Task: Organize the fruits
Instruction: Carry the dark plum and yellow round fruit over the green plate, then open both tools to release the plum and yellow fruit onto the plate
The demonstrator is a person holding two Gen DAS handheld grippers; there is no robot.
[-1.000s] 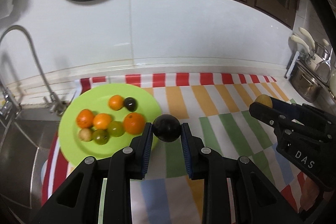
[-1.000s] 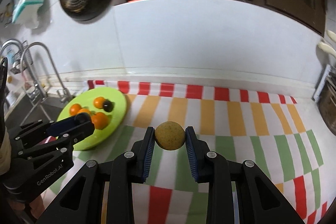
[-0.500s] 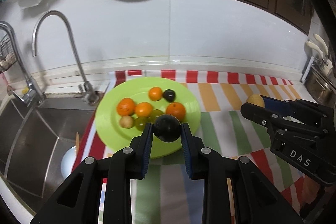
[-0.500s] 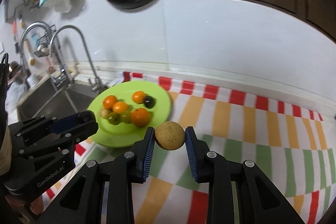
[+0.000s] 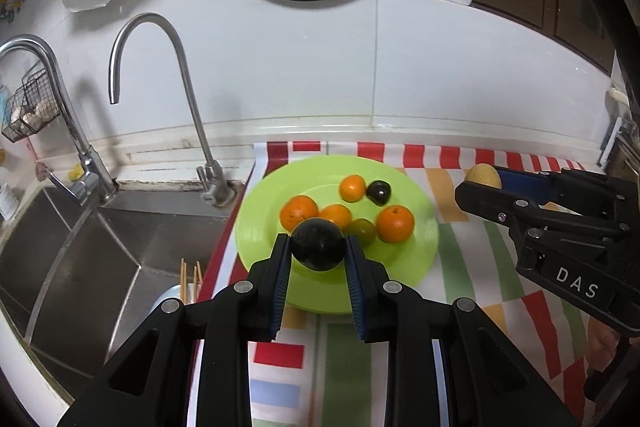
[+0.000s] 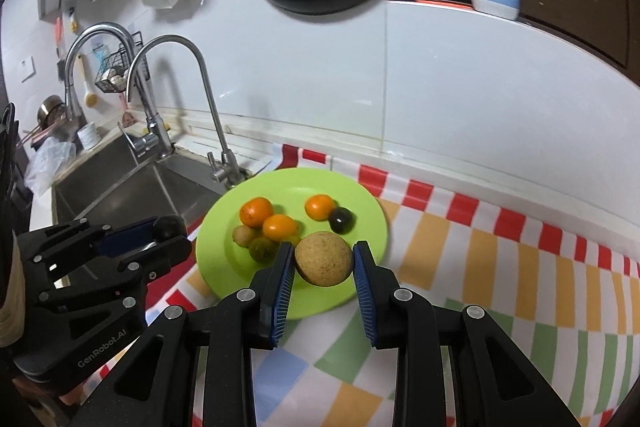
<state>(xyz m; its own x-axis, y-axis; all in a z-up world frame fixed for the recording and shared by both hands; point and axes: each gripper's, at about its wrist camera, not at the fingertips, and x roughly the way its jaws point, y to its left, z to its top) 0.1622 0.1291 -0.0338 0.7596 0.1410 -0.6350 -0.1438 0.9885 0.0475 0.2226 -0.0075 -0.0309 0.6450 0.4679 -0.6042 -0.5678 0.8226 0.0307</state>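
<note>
Both tools moved over plate (image 5: pixel 416 259); L (image 5: pixel 318 247) grips dark fruit (image 5: pixel 317 245), R (image 6: pixel 324 259) tan fruit (image 6: pixel 324 258).

We hold both grippers angled downward, side by side. The left gripper (image 5: pixel 318 245) has its jaws clamped on a dark round fruit (image 5: pixel 318 244). The right gripper (image 6: pixel 324 259) has its jaws clamped on a tan speckled fruit (image 6: pixel 324 258). Each fruit sits gripped near the fingertips, blue pads pressing either side.
</note>
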